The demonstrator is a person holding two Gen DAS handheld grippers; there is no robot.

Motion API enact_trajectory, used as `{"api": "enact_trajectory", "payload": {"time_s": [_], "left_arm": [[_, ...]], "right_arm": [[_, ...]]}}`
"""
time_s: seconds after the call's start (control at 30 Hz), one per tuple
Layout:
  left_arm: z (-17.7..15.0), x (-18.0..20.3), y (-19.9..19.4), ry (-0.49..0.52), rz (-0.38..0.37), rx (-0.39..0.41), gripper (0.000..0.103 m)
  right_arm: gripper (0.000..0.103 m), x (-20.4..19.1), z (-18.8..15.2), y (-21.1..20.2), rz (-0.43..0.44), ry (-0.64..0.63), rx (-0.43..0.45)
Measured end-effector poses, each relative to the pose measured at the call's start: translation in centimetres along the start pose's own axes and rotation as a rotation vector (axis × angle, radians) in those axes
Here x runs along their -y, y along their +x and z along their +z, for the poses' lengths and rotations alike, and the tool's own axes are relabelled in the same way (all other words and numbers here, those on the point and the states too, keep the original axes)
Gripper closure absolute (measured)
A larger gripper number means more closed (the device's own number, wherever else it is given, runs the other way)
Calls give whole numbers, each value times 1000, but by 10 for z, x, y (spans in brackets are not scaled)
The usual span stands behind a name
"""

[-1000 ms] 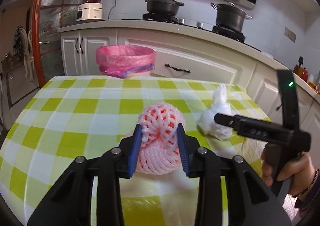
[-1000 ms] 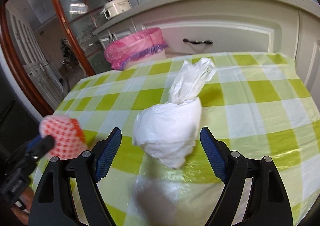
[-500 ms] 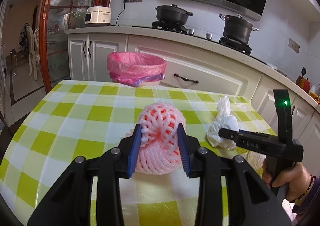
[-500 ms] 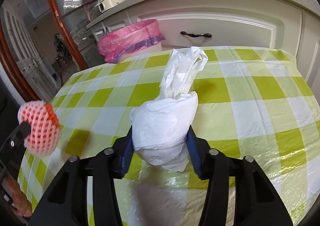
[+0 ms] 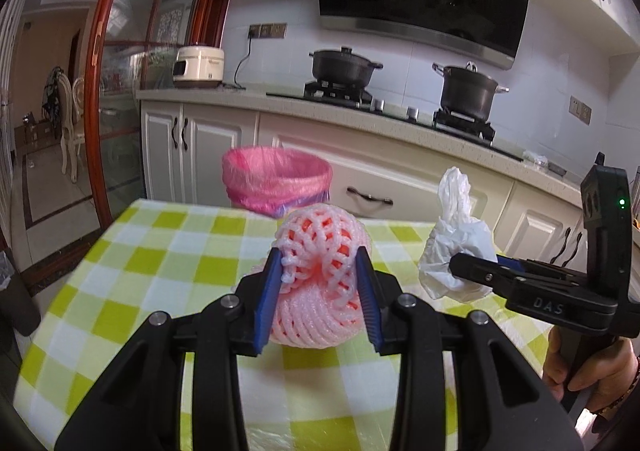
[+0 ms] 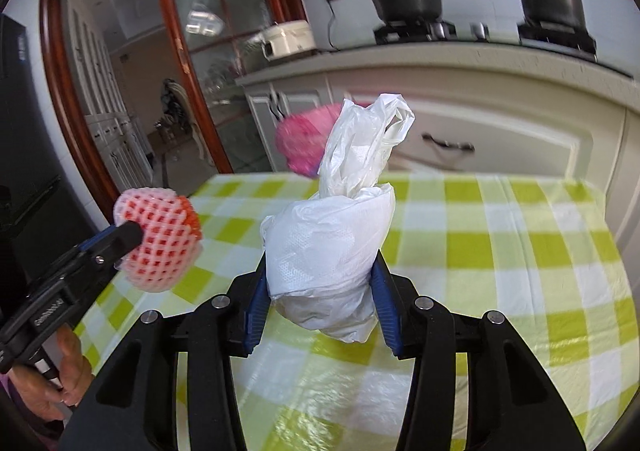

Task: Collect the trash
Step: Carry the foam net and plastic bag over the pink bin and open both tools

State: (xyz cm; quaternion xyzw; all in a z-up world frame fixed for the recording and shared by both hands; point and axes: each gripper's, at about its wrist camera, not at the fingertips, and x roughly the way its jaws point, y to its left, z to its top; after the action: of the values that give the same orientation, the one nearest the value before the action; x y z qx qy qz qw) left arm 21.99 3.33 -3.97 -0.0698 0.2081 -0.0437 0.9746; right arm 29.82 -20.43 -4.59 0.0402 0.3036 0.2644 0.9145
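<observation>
My left gripper (image 5: 319,293) is shut on a pink foam fruit net (image 5: 320,271) and holds it above the checked table (image 5: 160,271). My right gripper (image 6: 322,305) is shut on a crumpled white plastic bag (image 6: 332,247), also lifted off the table. Each gripper shows in the other's view: the bag (image 5: 456,251) at the right of the left wrist view, the net (image 6: 158,239) at the left of the right wrist view. A bin with a pink liner (image 5: 276,179) stands beyond the table's far edge, ahead of both; in the right wrist view the bin (image 6: 300,139) is partly behind the bag.
White kitchen cabinets (image 5: 400,179) and a counter with two black pots (image 5: 344,65) and a rice cooker (image 5: 198,67) run behind the bin. A red-framed glass door (image 5: 120,111) is at the left. The table's right edge (image 6: 608,211) lies near the cabinets.
My right gripper closed on the white bag and lifted it. Both grippers have risen from the table with their loads, and the views have tilted up toward the bin and counter.
</observation>
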Motion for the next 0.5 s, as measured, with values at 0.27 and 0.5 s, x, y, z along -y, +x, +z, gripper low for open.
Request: {"api": "enact_trajectory", "payload": {"time_s": [0.27, 0.5], "left_arm": [[37, -12, -7, 10, 3, 53, 66], [71, -23, 4, 5, -12, 72, 66]], "right_arm": [[58, -25, 33, -9, 21, -80, 48], [58, -39, 73, -5, 33, -139, 86]]}}
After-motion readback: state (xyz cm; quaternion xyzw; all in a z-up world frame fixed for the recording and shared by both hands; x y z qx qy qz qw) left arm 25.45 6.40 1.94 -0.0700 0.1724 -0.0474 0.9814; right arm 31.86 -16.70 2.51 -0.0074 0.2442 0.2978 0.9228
